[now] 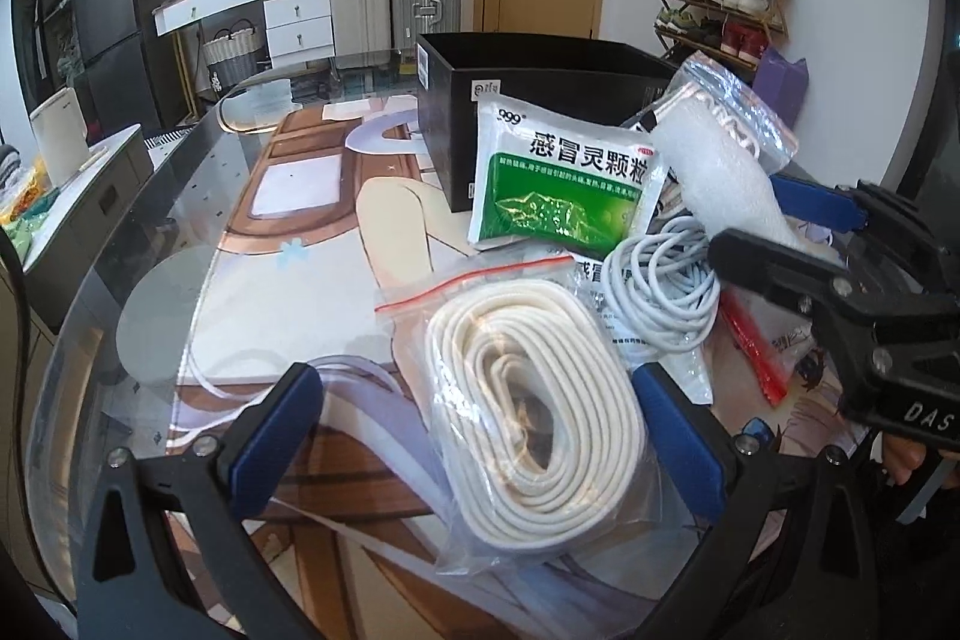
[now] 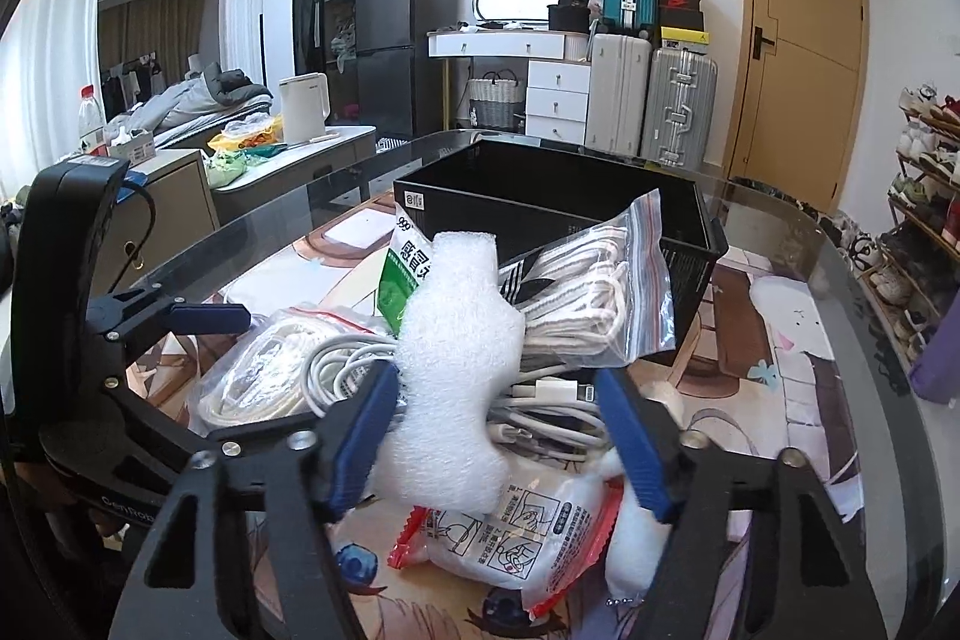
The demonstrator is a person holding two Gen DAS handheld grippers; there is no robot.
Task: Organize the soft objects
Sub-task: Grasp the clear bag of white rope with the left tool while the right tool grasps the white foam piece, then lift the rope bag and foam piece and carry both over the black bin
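Hiding cables [image 2: 540,424]: foam roll [image 2: 450,370] between jaws.

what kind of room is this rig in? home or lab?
Almost certainly a home, likely a small apartment's living and entry area. A shoe rack stands by the door, suitcases are stacked against the wall, and a fridge and an electric kettle sit nearby.
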